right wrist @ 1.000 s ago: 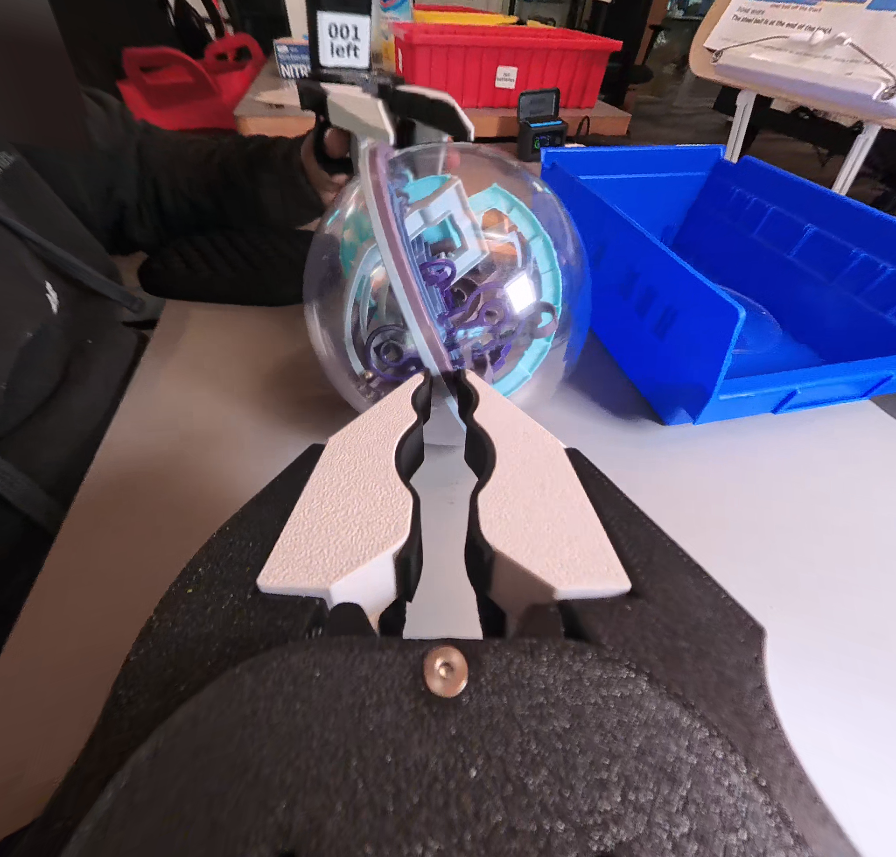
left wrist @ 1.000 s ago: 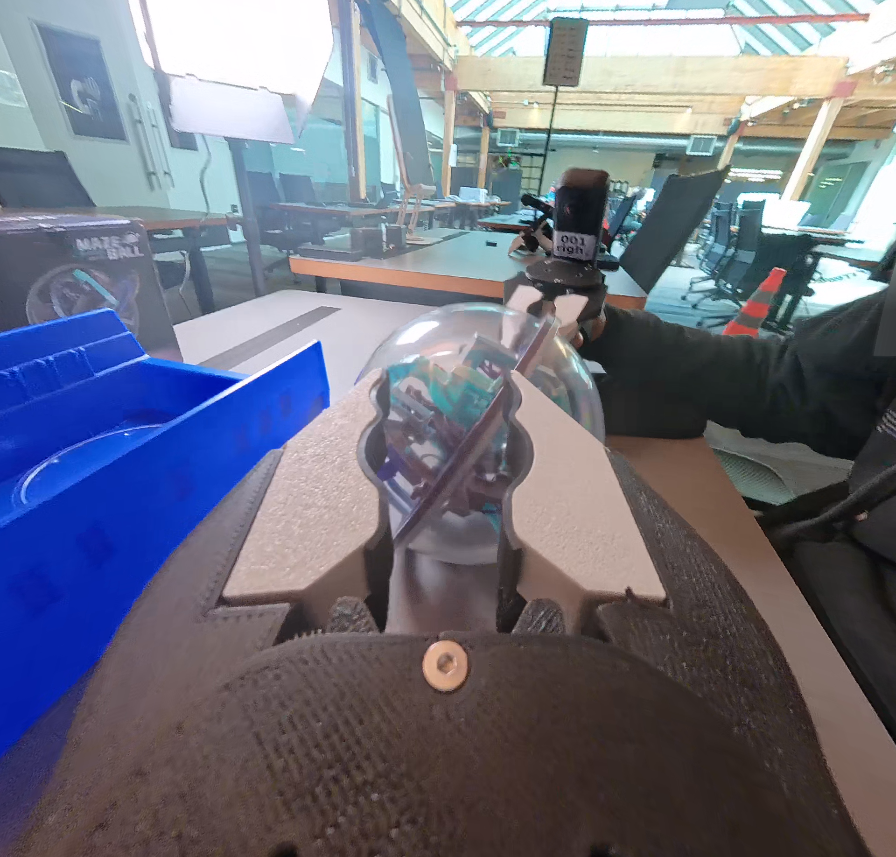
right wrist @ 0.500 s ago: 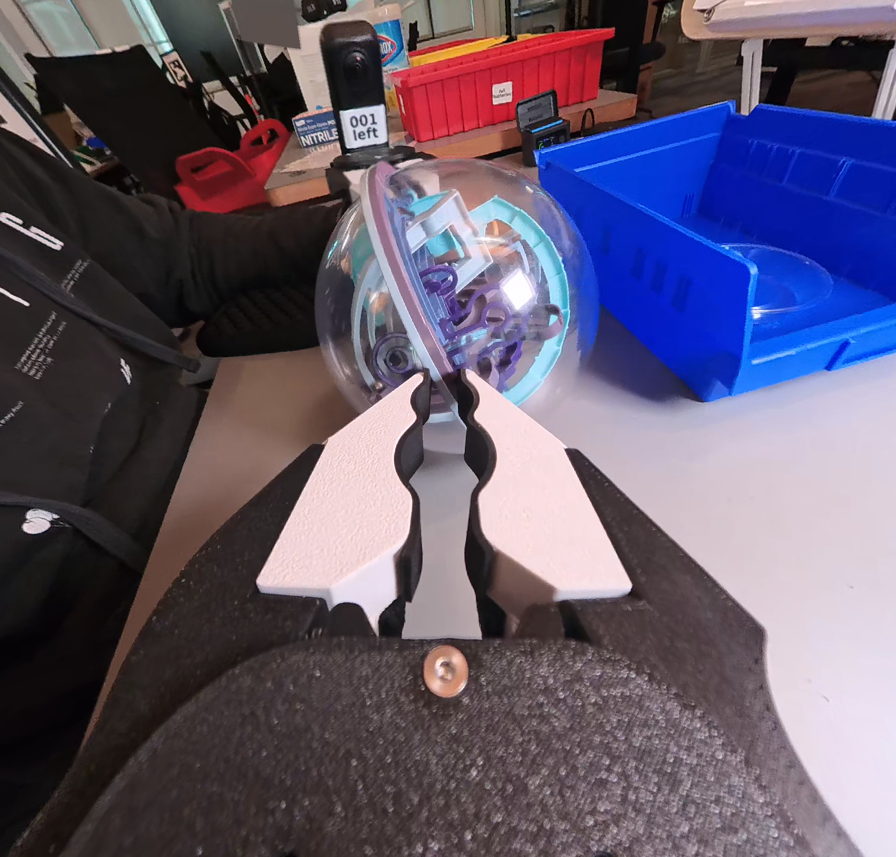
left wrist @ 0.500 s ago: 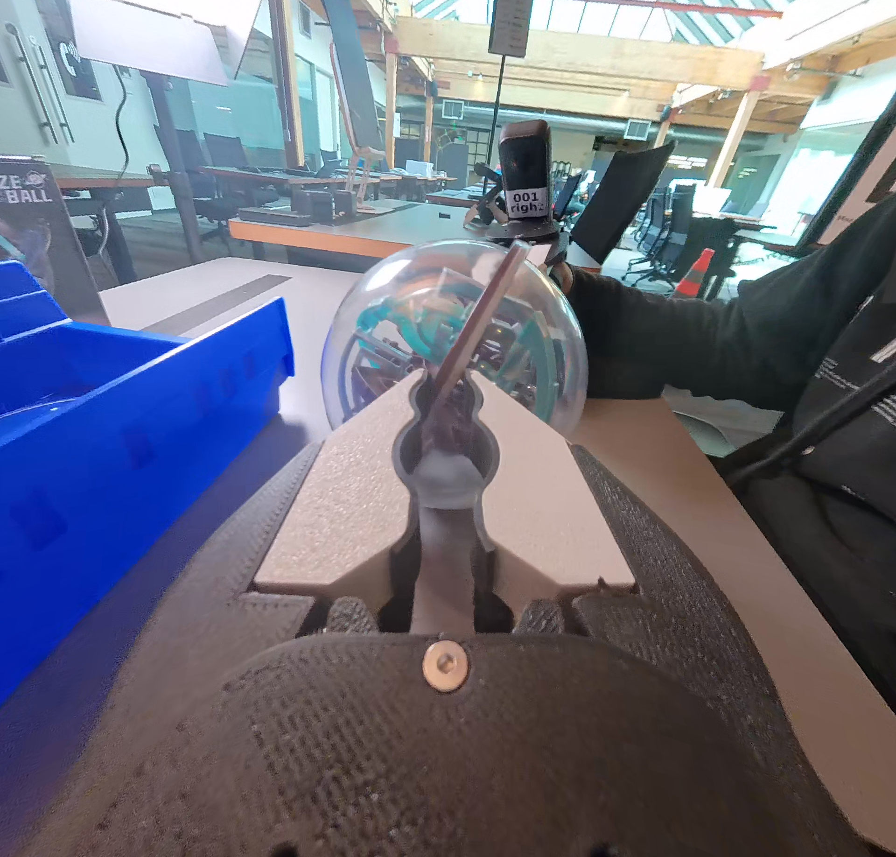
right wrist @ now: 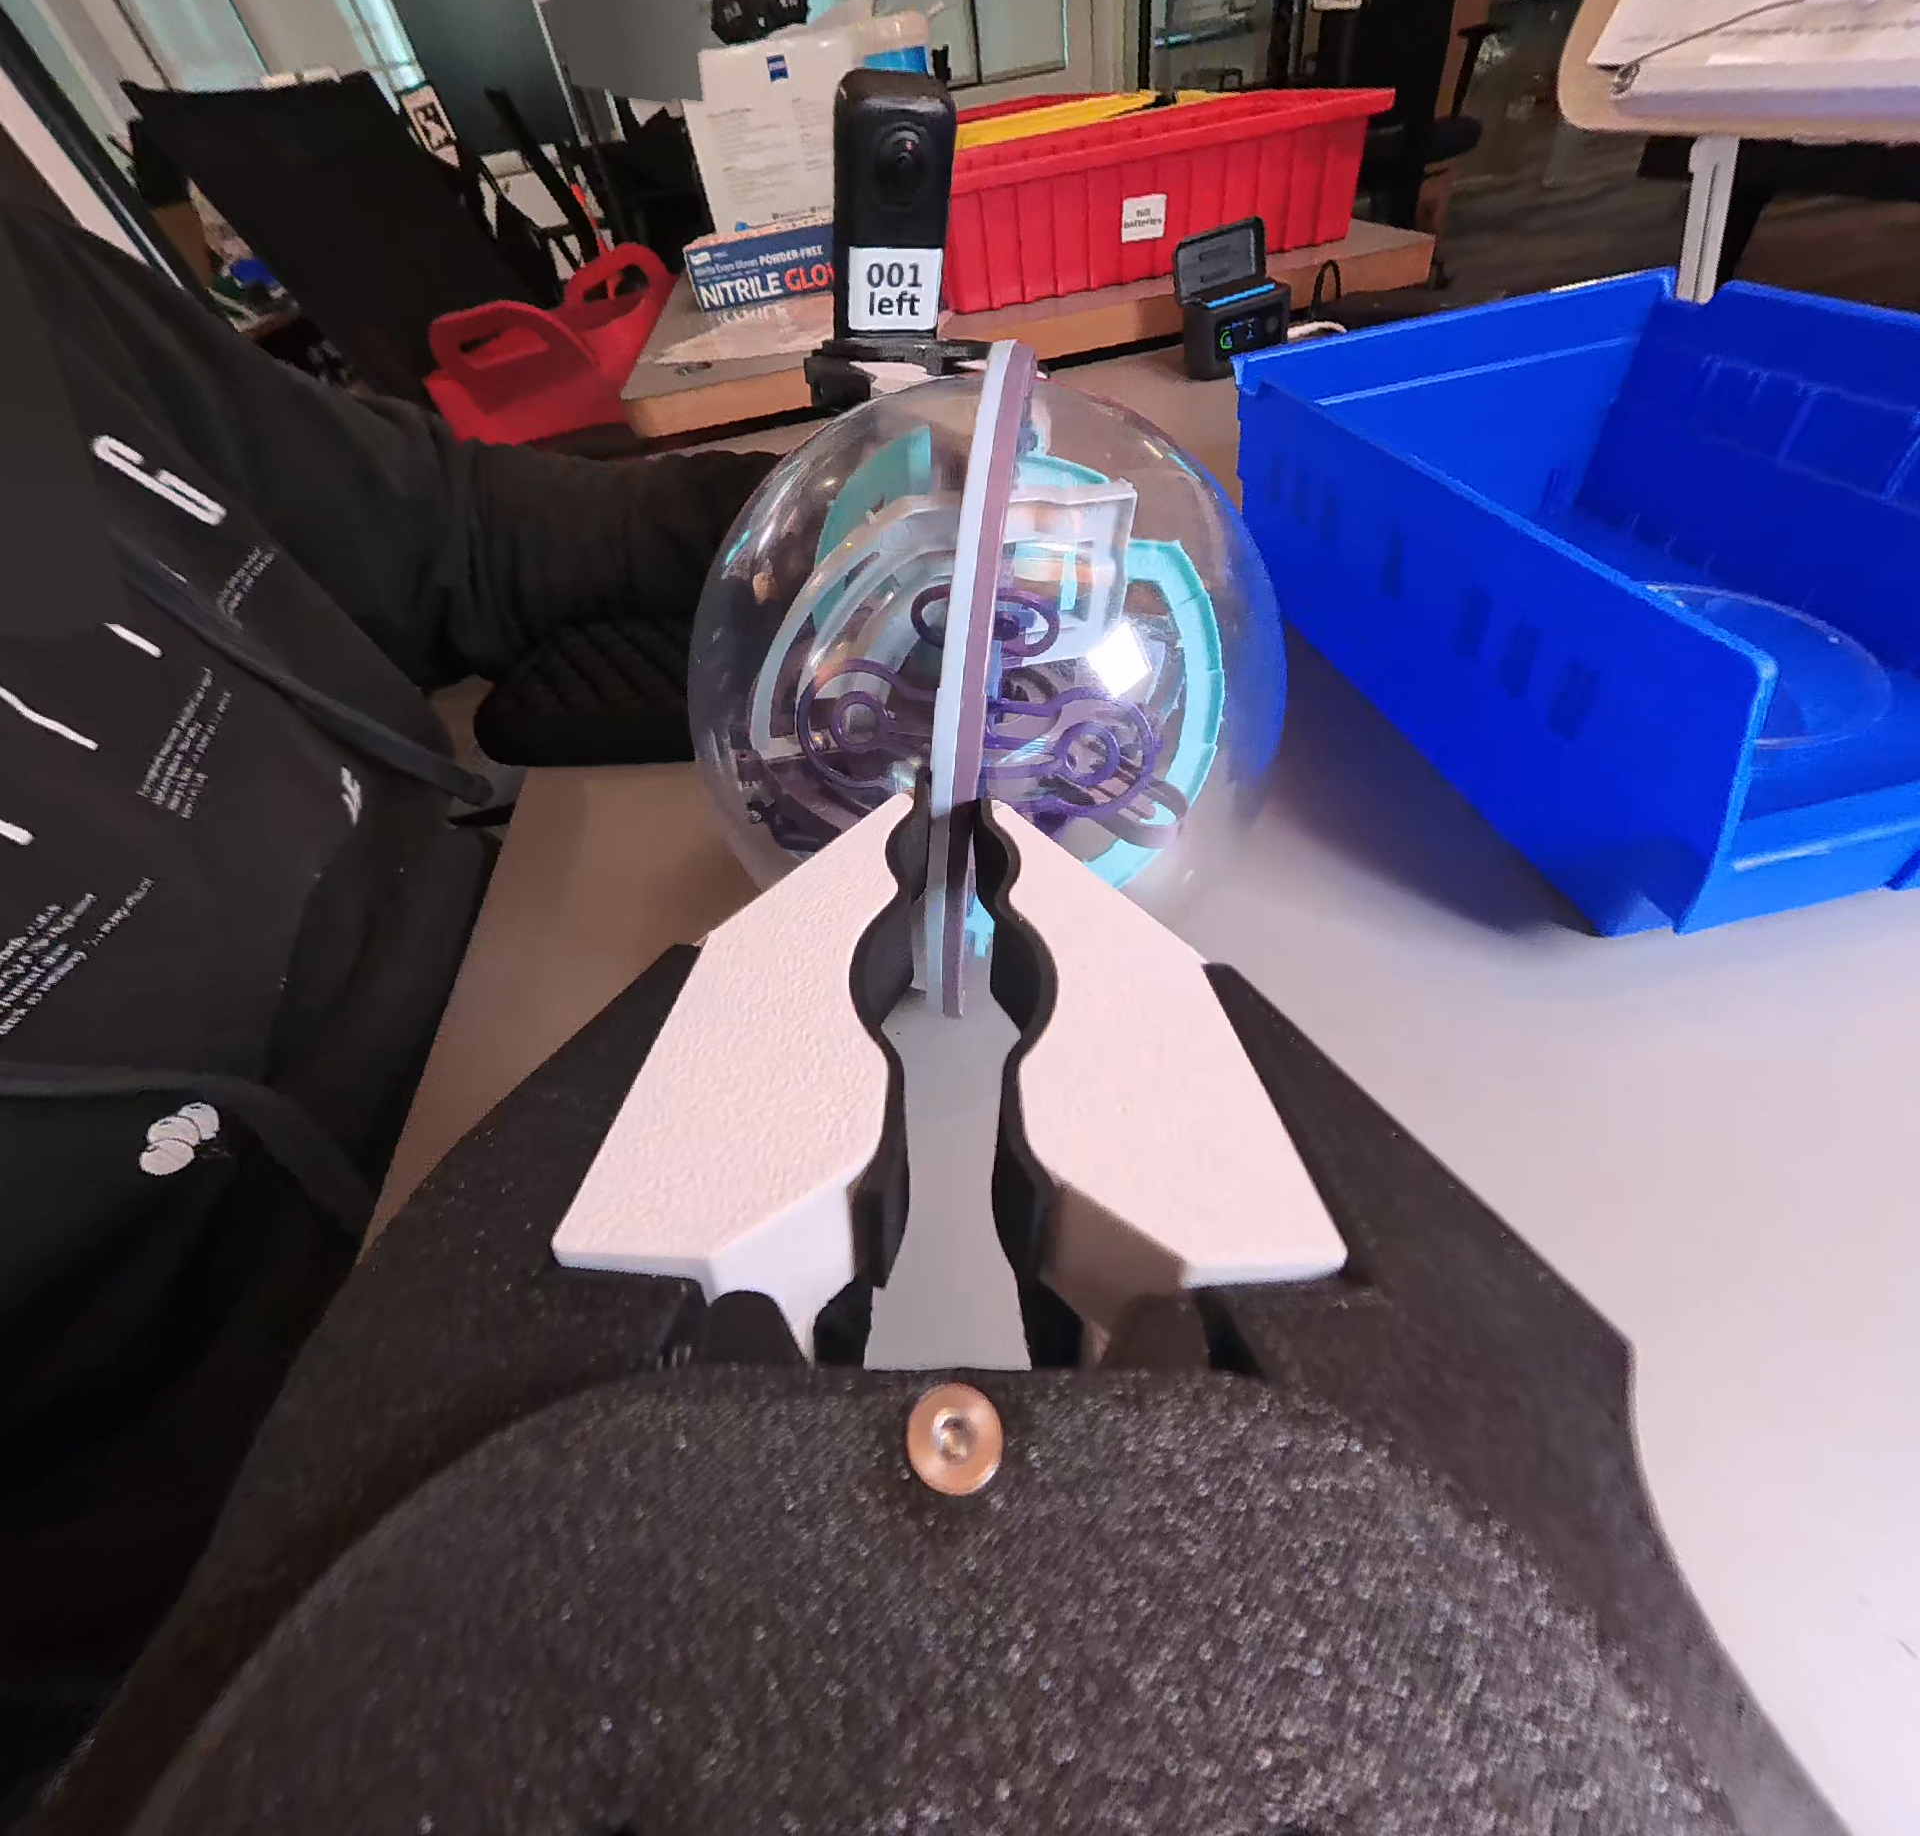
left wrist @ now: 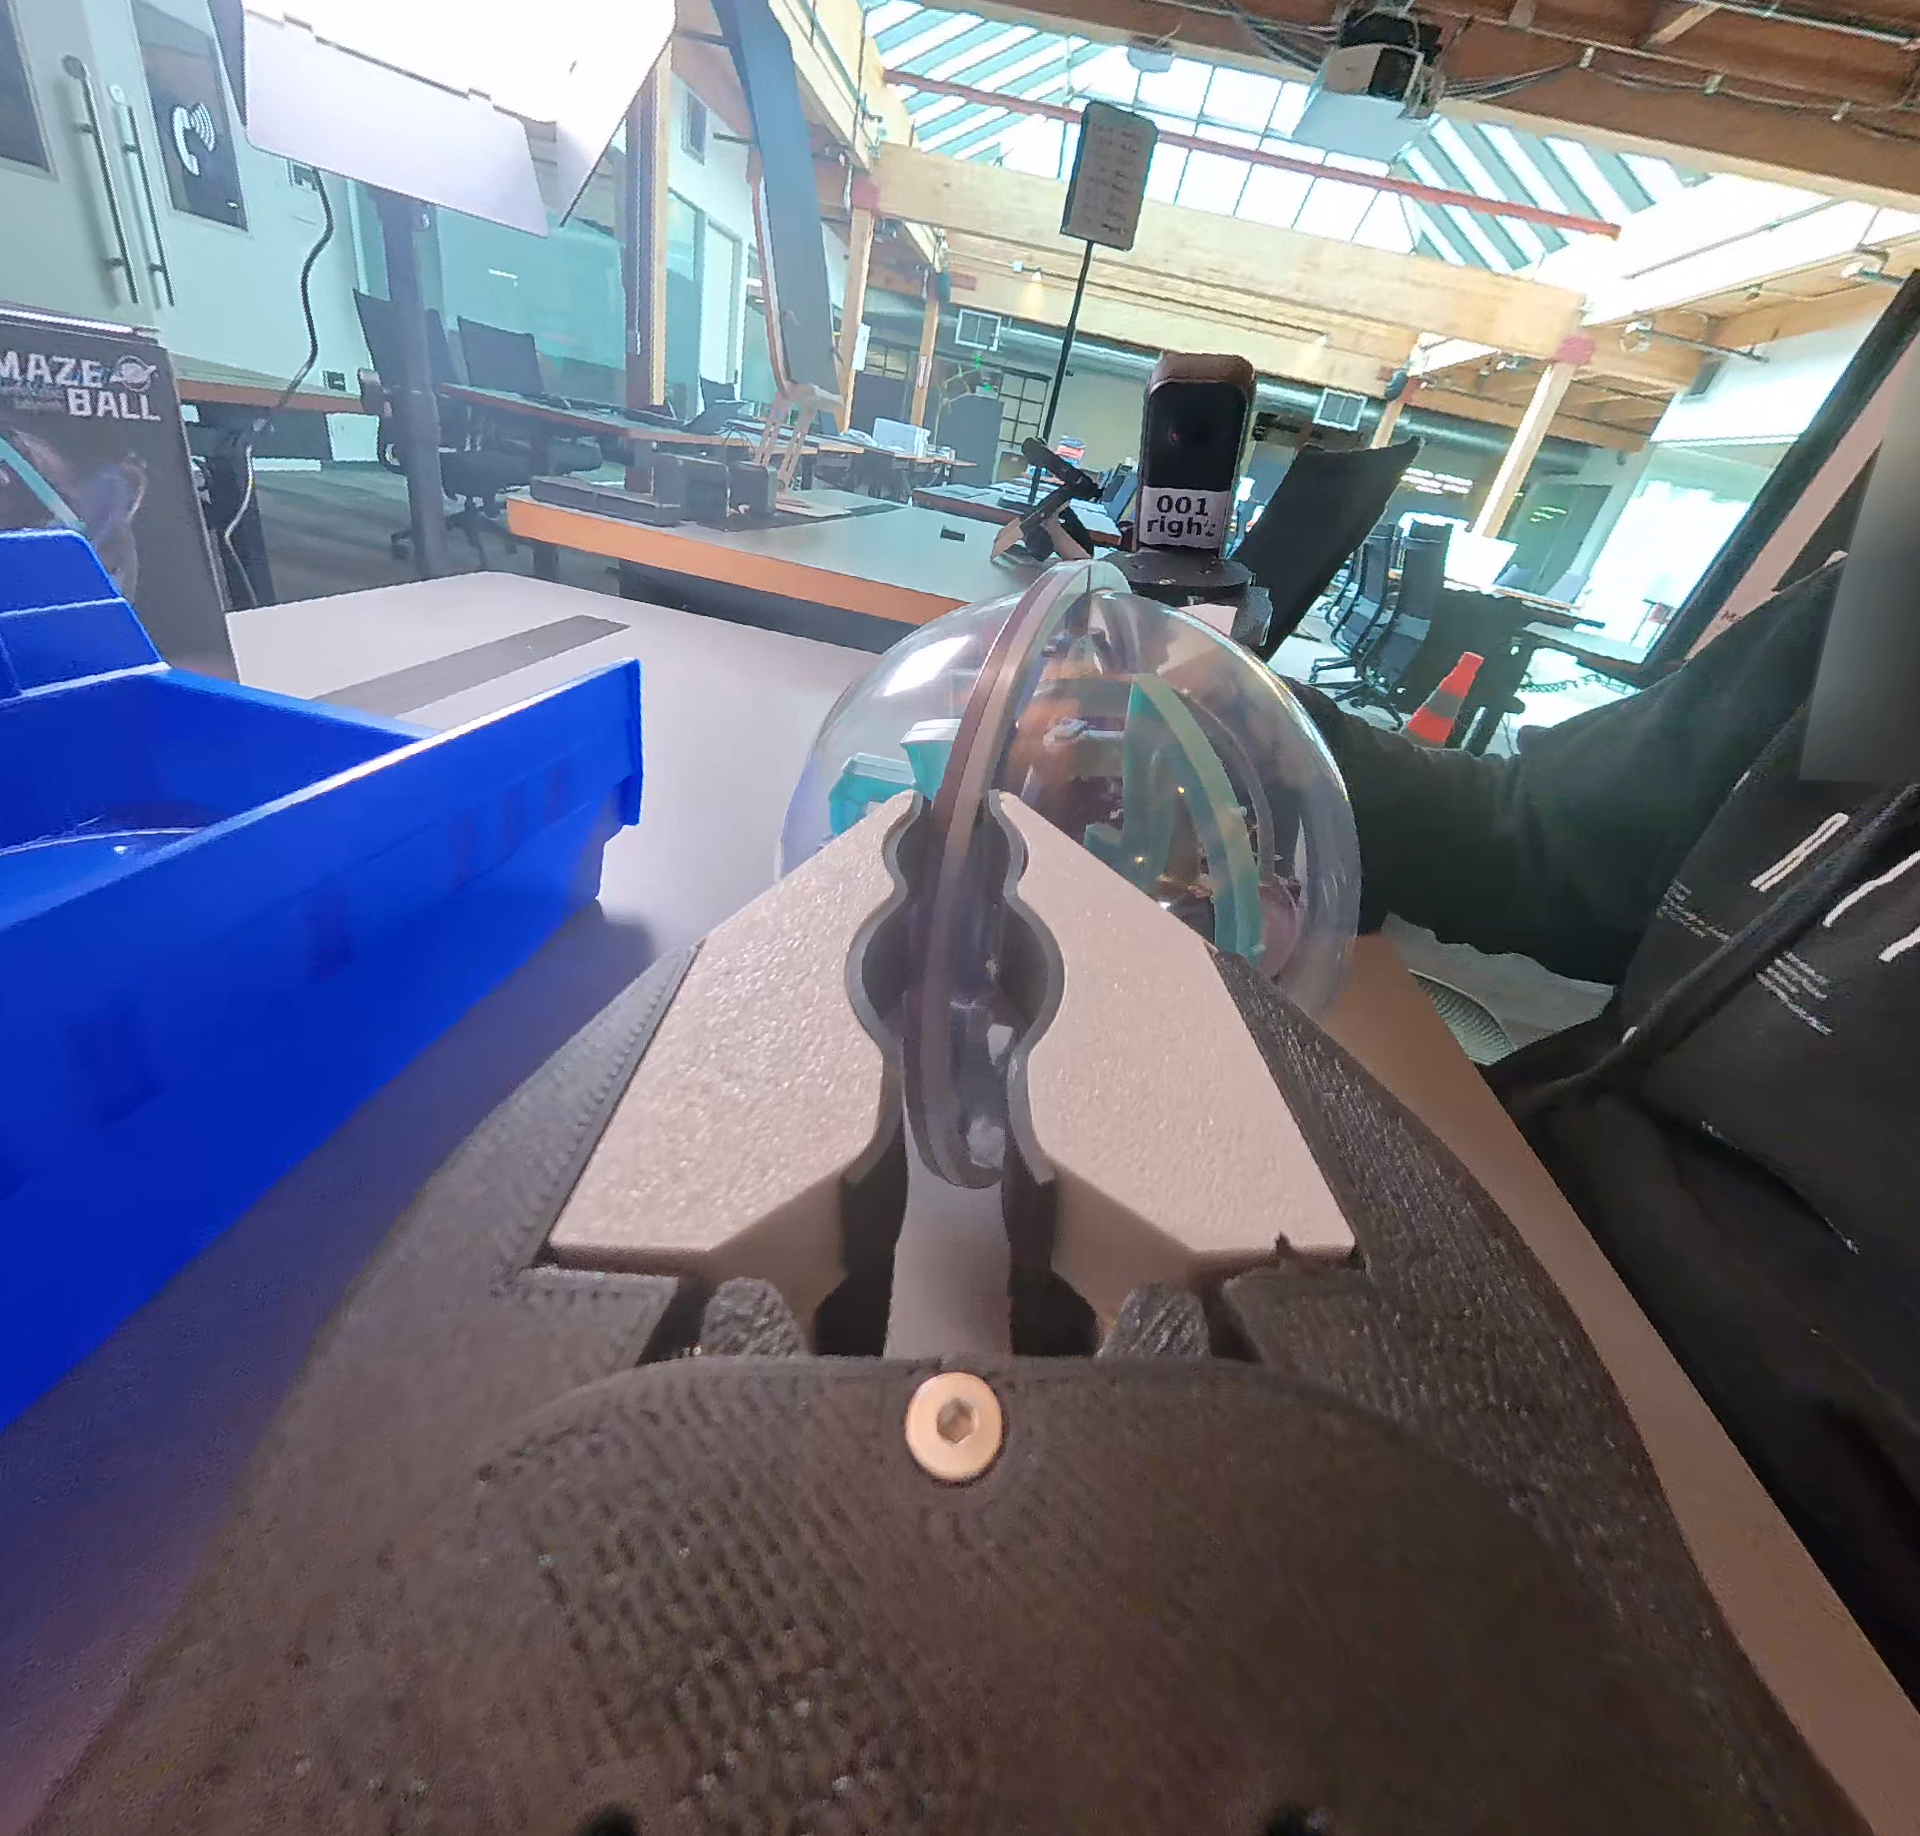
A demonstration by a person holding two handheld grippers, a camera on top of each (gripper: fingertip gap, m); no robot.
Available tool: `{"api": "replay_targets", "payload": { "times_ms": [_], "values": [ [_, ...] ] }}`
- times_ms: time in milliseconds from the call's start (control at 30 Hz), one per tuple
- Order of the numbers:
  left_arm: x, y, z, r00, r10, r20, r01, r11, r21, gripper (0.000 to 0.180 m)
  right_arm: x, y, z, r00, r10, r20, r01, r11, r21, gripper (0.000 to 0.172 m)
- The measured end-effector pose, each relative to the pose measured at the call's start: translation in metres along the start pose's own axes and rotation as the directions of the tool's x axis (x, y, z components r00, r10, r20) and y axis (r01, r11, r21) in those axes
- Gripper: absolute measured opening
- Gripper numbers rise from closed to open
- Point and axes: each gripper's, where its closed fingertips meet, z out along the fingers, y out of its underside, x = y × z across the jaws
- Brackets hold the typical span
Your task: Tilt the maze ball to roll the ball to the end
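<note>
- Maze ball (right wrist: 987,643): clear sphere with teal and purple tracks inside, held above the table (right wrist: 1403,1111) between two grippers that face each other; a flat rim (right wrist: 971,581) runs round its middle, standing near upright.
- Small rolling ball: not made out among the tracks.
- Right gripper (right wrist: 948,820): jaws nearly closed, pinching the rim's near edge between the pads.
- Left gripper (left wrist: 961,810): jaws nearly closed, pinching the rim on the opposite side.
- Handling, as judged: shell looks rigid, light and smooth; the curved dome would likely slip from flat pads, so the thin rim is the place to grip. Two opposed pinches set one axis; both wrists should turn together, or the rim may twist out of a pad.
- Surroundings: blue bin (right wrist: 1558,591) just beside the ball with a clear dome in it; dark sleeve (left wrist: 1558,820) behind the ball; red bin (right wrist: 1164,186) well beyond.
</note>
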Motion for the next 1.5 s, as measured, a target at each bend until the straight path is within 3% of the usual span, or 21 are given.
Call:
{"api": "replay_targets", "payload": {
  "times_ms": [1500],
  "values": [
    [-0.003, 0.008, -0.002, 1.0, -0.007, 0.021, 0.007, 1.0, -0.007, 0.009, -0.028, -0.01, 0.002, 0.986, -0.168, -0.011, 0.168, 0.985, 0.038, 0.006]
  ]
}}
